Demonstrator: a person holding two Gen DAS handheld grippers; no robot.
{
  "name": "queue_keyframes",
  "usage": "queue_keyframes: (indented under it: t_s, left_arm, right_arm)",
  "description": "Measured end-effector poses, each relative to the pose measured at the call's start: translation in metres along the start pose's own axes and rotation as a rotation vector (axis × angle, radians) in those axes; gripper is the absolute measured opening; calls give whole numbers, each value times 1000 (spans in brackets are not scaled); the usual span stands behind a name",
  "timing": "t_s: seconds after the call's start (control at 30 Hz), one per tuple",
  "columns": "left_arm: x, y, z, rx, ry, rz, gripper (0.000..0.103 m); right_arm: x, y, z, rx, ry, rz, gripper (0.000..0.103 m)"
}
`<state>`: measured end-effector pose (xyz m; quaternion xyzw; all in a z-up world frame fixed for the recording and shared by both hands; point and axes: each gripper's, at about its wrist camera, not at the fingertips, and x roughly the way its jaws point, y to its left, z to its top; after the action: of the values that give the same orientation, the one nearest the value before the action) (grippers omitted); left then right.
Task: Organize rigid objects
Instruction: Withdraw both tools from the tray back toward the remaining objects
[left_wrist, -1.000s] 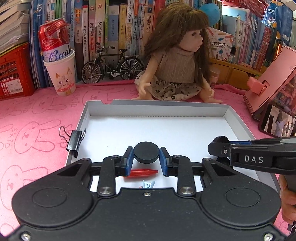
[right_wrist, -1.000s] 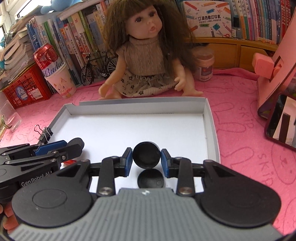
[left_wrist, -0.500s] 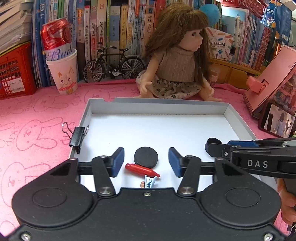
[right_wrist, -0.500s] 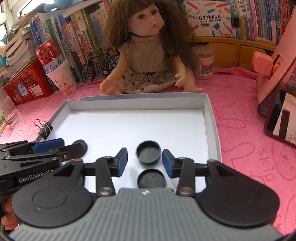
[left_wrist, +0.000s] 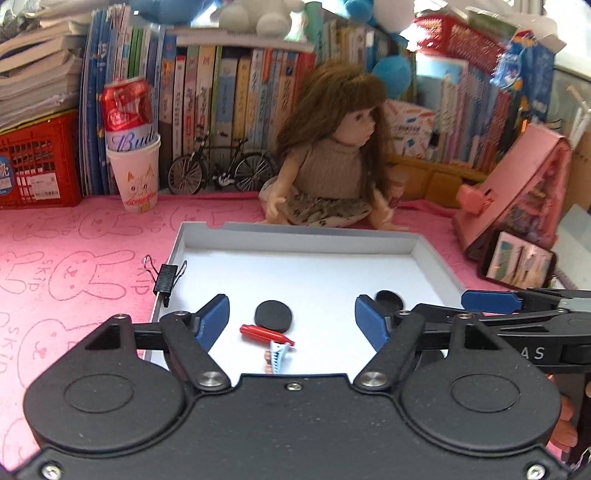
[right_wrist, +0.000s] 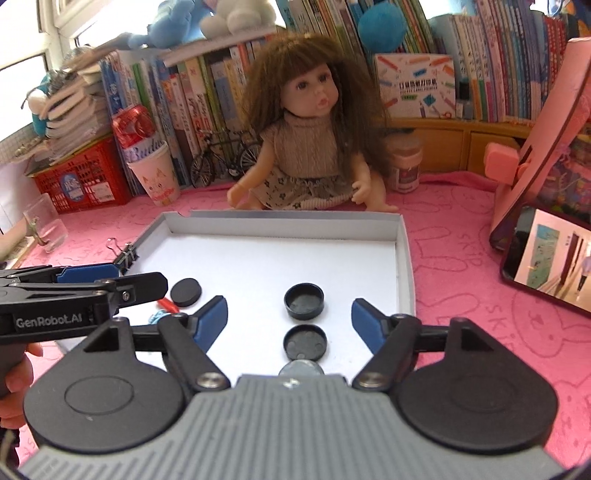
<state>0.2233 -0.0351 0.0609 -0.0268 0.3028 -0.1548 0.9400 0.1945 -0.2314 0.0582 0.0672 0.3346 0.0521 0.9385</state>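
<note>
Both jaws opening, nothing gripped. Only right gripper (right_wrist: 289, 320) view shows two upturned caps (right_wrist: 304, 300); left gripper (left_wrist: 291, 320) view: hair clip (left_wrist: 275, 353).

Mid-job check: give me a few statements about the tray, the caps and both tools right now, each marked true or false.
1. The left tool is clamped on the flat black disc. False: its jaws are opening and the disc lies free on the tray floor.
2. The open black cap lies mouth-up in the white tray. True.
3. The binder clip is clipped to the tray's right wall. False: it sits on the left wall.
4. A red pen-like piece lies just in front of the flat black disc. True.
5. The right tool holds a cap. False: its jaws are opening with nothing gripped.
</note>
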Motion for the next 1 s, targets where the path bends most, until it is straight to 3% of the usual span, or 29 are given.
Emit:
queue_keyframes:
  t_s: [0.27, 0.6, 1.0]
  left_arm:
    - [-36, -6, -19, -51, -43, -43, 75]
    - [-72, -14, -43, -38, -73, -61, 75]
    - [-103, -14, -78, 1, -82, -10, 75]
  right_arm:
    - [-32, 7, -15, -40, -70, -1, 87]
    - [-64, 14, -33, -61, -127, 7, 88]
    - [-88, 21, -68, -77, -167, -6, 89]
